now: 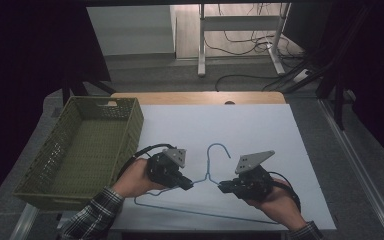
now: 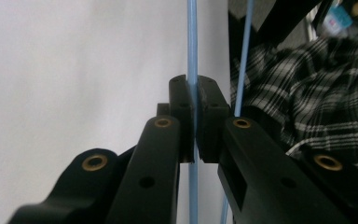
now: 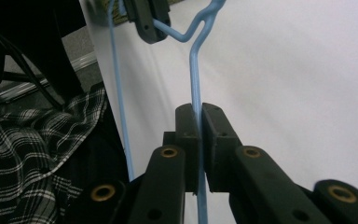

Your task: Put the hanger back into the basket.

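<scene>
A blue wire hanger lies on the white table top, hook pointing away, its long bar nearest the person. My left gripper is shut on the left shoulder wire just beside the neck; in the left gripper view its pads pinch the blue wire. My right gripper is shut on the right shoulder wire; in the right gripper view its jaws clamp the wire, and the left gripper's tip shows farther off, holding the other shoulder.
A green woven basket stands at the table's left, empty as far as I see. Beyond the table's wooden far edge are white desk legs and floor cables. Plaid sleeves come in from the bottom.
</scene>
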{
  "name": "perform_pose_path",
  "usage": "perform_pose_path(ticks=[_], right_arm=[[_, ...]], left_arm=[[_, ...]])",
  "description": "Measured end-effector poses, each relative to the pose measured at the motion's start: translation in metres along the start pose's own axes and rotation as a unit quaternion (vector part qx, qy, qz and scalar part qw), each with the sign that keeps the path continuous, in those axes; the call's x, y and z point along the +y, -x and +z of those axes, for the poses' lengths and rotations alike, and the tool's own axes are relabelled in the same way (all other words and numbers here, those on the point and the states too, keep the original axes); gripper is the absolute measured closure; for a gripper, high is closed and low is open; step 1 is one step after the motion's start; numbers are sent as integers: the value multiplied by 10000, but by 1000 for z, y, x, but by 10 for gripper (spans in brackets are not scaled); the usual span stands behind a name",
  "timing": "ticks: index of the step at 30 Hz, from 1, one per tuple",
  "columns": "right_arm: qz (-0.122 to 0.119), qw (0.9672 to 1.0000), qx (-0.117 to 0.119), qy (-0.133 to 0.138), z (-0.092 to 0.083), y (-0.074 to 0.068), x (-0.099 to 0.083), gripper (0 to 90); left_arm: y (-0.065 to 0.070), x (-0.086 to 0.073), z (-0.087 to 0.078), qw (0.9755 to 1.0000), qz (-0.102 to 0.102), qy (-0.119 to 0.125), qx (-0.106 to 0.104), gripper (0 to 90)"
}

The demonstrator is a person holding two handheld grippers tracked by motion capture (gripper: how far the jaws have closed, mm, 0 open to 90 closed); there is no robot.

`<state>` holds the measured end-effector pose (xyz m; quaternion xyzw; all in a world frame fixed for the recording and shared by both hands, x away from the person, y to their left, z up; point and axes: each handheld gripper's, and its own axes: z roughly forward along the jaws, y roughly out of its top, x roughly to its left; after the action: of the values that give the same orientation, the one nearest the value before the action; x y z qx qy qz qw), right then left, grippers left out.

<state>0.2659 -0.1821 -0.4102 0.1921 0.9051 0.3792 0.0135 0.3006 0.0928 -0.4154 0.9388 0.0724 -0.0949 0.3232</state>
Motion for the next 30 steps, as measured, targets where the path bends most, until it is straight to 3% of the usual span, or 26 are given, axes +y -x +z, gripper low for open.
perform_pose_path(ticks=[3, 6, 7, 10, 12, 17, 18, 19, 30], right_arm=[[17, 9998, -175, 104, -2, 1, 0, 761], [76, 9992, -336, 210, -7, 4, 0, 682], [102, 9990, -360, 252, -8, 4, -1, 666], [87, 9976, -595, 353, -14, 2, -1, 591], [93, 9963, -720, 454, -19, 1, -2, 546], [309, 9942, -812, 641, -27, 0, -6, 464], [340, 9936, -843, 665, -28, 0, -7, 448], [375, 9933, -858, 672, -28, 1, -9, 432], [687, 9905, -954, 719, -26, 1, -23, 389]], left_arm=[[2, -1, -3, 9998, -5, 169, -45, 874], [3, -2, -8, 9997, -21, 226, 92, 874], [2, -2, -10, 9997, -88, 228, 54, 874], [0, -4, -15, 9989, -212, 380, 189, 874], [-2, -7, -18, 9976, -400, 482, 309, 873], [-9, -17, -28, 9917, -811, 751, 656, 873], [-9, -19, -31, 9894, -909, 837, 761, 873], [-10, -21, -33, 9883, -999, 861, 761, 874], [-20, -39, -63, 9729, -1522, 1200, 1259, 874]])
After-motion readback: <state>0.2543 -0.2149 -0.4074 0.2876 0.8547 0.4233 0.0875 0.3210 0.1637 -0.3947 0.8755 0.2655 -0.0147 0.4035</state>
